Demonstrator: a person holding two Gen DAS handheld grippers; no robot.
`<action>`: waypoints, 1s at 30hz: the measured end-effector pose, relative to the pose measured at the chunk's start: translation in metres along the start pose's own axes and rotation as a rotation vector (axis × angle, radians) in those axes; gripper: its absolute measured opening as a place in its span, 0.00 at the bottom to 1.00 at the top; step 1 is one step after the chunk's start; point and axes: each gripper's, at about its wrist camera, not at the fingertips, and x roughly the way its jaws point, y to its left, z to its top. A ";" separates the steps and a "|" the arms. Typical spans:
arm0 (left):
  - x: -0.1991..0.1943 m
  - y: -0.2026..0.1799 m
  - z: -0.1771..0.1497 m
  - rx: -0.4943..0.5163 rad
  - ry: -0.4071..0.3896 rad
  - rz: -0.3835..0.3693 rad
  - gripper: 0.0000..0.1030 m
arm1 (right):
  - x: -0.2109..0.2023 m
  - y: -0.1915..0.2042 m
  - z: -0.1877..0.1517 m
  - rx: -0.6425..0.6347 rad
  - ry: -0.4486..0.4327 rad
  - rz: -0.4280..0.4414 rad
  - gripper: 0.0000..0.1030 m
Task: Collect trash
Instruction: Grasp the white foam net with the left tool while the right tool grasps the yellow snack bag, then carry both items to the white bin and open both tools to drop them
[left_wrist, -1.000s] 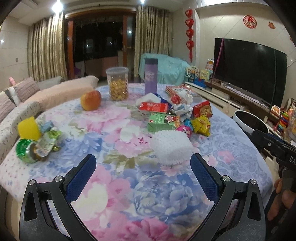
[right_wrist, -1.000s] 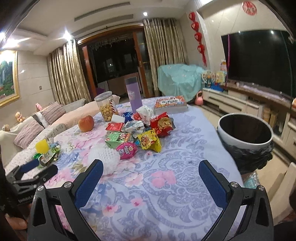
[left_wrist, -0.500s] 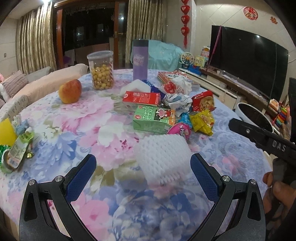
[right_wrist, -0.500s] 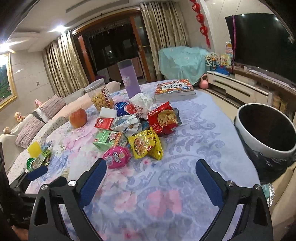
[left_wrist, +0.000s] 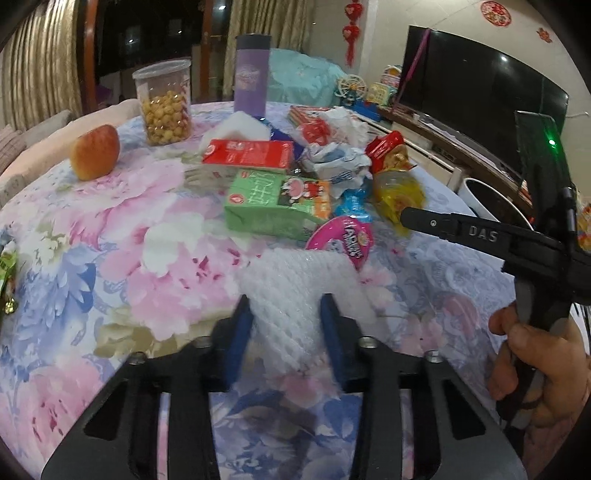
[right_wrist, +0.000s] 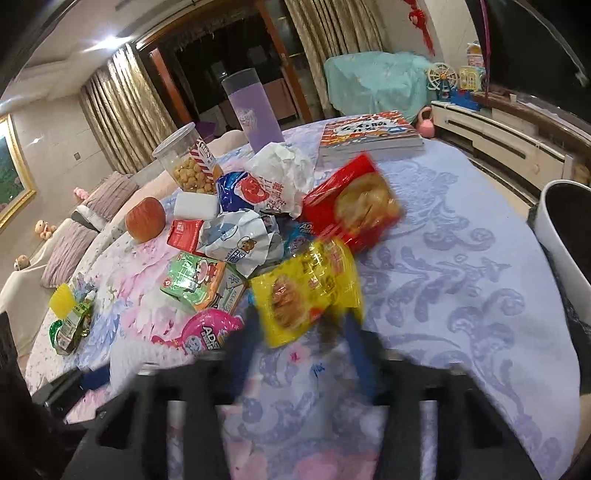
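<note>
Foam net (left_wrist: 295, 295) lengthwise between left fingers (left_wrist: 240, 332).

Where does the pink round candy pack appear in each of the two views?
Left wrist view: the pink candy pack lies right of centre, beside the green carton.
Right wrist view: pink candy pack lower left of centre.
Shared landmark: the apple.

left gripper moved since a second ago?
Yes. The left gripper went forward and down toward the green carton, and its jaws have just been closing; they now pinch the white foam net.
</note>
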 end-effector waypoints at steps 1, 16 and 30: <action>-0.002 -0.001 0.000 0.004 -0.006 -0.006 0.26 | 0.000 -0.001 0.001 -0.001 0.000 0.000 0.01; -0.024 -0.009 0.006 0.009 -0.067 -0.029 0.23 | -0.036 -0.017 -0.004 0.046 -0.047 0.003 0.18; -0.016 0.004 0.012 -0.027 -0.056 -0.031 0.23 | 0.017 -0.021 0.026 -0.048 0.022 -0.054 0.24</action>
